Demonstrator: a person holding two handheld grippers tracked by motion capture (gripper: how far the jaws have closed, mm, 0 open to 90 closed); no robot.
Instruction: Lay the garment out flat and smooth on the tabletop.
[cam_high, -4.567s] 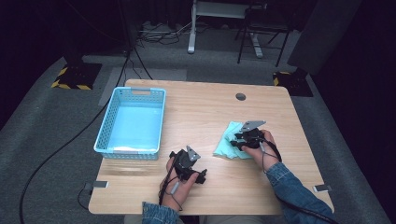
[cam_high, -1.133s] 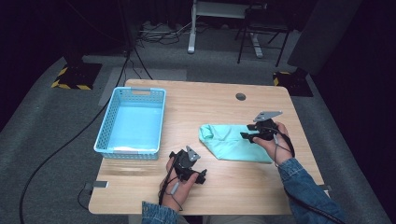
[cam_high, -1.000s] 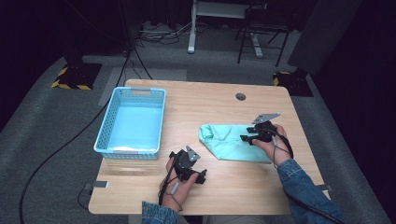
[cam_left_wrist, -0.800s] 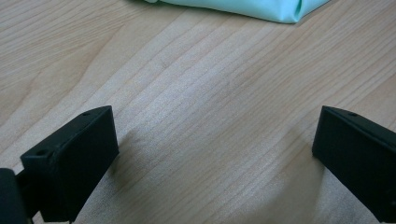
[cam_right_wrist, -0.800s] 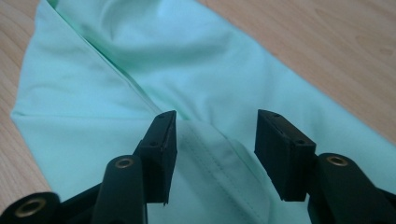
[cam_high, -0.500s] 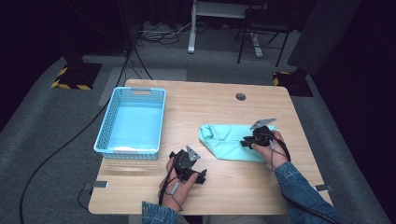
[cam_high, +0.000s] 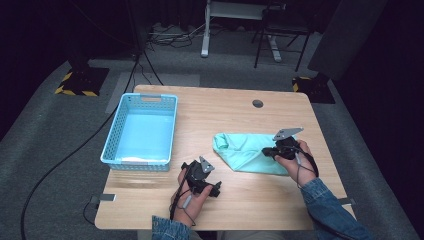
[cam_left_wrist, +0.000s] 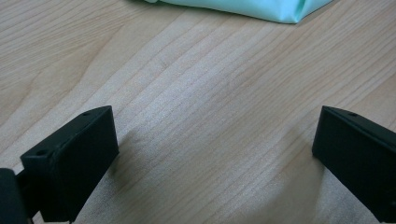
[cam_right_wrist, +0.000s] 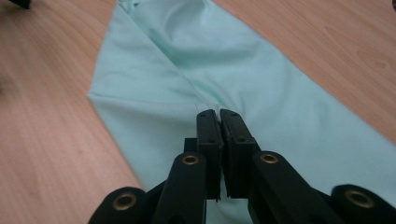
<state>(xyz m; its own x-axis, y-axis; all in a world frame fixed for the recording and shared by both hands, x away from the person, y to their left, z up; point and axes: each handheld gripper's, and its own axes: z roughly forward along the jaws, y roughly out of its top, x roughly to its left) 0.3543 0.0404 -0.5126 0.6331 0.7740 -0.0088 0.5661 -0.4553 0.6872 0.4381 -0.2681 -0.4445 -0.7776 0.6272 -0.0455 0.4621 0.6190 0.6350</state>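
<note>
Presently the mint-green cloth (cam_high: 247, 152) lies crumpled on the right half of the wooden table (cam_high: 235, 112), well apart from the light-blue perforated basket (cam_high: 141, 131) at left. Right hand-held gripper (cam_right_wrist: 217, 114): jaws have just been closing and now pinch a raised ridge of fabric at the cloth's right part. Left hand-held gripper (cam_left_wrist: 212, 154): jaws wide apart, nothing between them, resting near the table's front edge.

Judgement: cloth is light, limp, smooth, slightly sheeny; it will drape and slide. Best gripped at a seam, fold or corner, not the flat middle.
</note>
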